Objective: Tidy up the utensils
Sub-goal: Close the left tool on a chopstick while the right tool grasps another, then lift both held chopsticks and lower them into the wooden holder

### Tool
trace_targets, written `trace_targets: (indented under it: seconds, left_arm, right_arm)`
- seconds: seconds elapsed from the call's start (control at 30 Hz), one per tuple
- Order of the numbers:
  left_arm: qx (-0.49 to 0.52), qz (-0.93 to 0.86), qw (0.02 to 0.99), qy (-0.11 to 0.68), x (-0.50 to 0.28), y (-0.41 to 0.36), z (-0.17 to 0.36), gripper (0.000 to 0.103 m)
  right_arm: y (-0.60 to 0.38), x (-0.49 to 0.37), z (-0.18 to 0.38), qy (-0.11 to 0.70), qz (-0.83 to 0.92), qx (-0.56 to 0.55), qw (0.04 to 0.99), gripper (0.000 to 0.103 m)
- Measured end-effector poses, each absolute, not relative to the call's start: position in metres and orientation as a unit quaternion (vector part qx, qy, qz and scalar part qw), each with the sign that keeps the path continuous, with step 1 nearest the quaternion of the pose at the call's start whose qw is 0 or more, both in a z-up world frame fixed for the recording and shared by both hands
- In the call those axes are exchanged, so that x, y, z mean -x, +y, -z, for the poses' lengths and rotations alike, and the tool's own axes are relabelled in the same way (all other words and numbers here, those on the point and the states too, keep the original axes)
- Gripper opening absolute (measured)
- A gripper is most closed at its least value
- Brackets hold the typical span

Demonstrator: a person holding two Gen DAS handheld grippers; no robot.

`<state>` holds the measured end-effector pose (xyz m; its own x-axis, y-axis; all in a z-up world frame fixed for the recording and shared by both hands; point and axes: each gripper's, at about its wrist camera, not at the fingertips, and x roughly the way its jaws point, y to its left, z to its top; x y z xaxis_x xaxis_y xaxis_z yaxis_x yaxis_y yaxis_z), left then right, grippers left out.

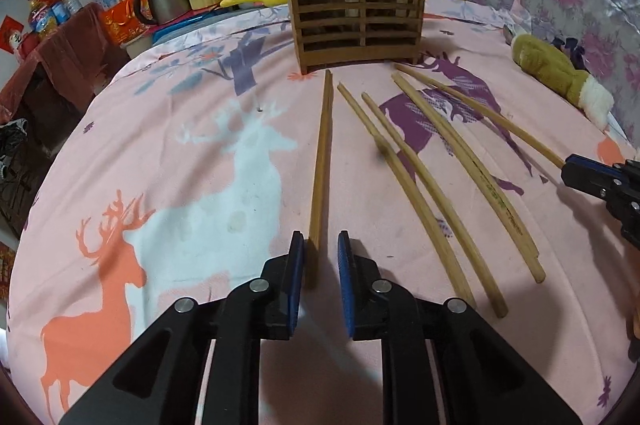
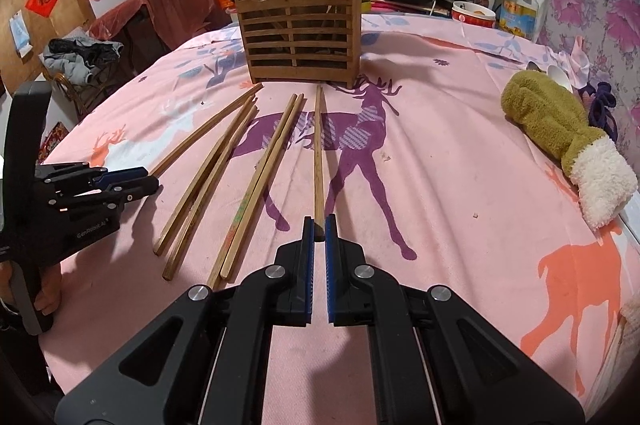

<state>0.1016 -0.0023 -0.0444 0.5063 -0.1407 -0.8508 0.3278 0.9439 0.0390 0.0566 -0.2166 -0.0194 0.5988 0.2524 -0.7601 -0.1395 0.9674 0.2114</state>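
Note:
A wooden slatted utensil holder (image 1: 356, 17) stands at the far side of the pink deer-print cloth, with chopsticks upright in it; it also shows in the right wrist view (image 2: 298, 37). Several wooden chopsticks lie flat in front of it. My left gripper (image 1: 320, 249) is open, its blue pads on either side of the near end of the leftmost chopstick (image 1: 322, 161). My right gripper (image 2: 319, 229) is closed on the near end of the rightmost chopstick (image 2: 318, 153), which lies on the cloth. The left gripper also shows in the right wrist view (image 2: 132, 181).
A green and white plush mitten (image 2: 560, 141) lies at the right edge. Rice cookers, a kettle, an oil bottle and bowls crowd the far end behind the holder. A floral wall runs along the right. The table edge drops off at the left.

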Motion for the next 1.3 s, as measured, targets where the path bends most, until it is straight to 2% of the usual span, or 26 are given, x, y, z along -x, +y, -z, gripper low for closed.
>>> trace_targets:
  seconds: [0.03,0.07,0.23,0.43,0.7,1.3]
  left_arm:
    - [-0.096,0.136,0.863,0.478,-0.101,-0.001,0.044,0.015]
    - [-0.087,0.138,0.862,0.480,-0.101,0.002,0.043,0.006]
    - [-0.037,0.140,0.888,0.437,-0.093,0.019,0.019,0.006]
    - [-0.028,0.131,0.913,0.385,-0.082,0.020,-0.010,0.006]
    - [-0.032,0.143,0.924,0.354,-0.087,0.007,-0.060,0.006]
    - [-0.047,0.171,0.934,0.309,-0.153,-0.050,-0.160,0.006]
  right_arm:
    - [-0.217,-0.057,0.020,0.434,-0.109,-0.065,0.892,0.006]
    - [-0.216,-0.056,0.020,0.435,-0.109,-0.066,0.892,0.006]
    - [-0.218,-0.057,0.019,0.430,-0.109,-0.072,0.893,0.006]
    - [-0.219,-0.050,0.004,0.393,-0.104,-0.075,0.911,0.006]
    - [-0.224,-0.043,-0.042,0.327,-0.112,-0.088,0.934,0.006]
    - [-0.226,-0.084,-0.121,0.274,-0.120,-0.085,0.950,0.006]
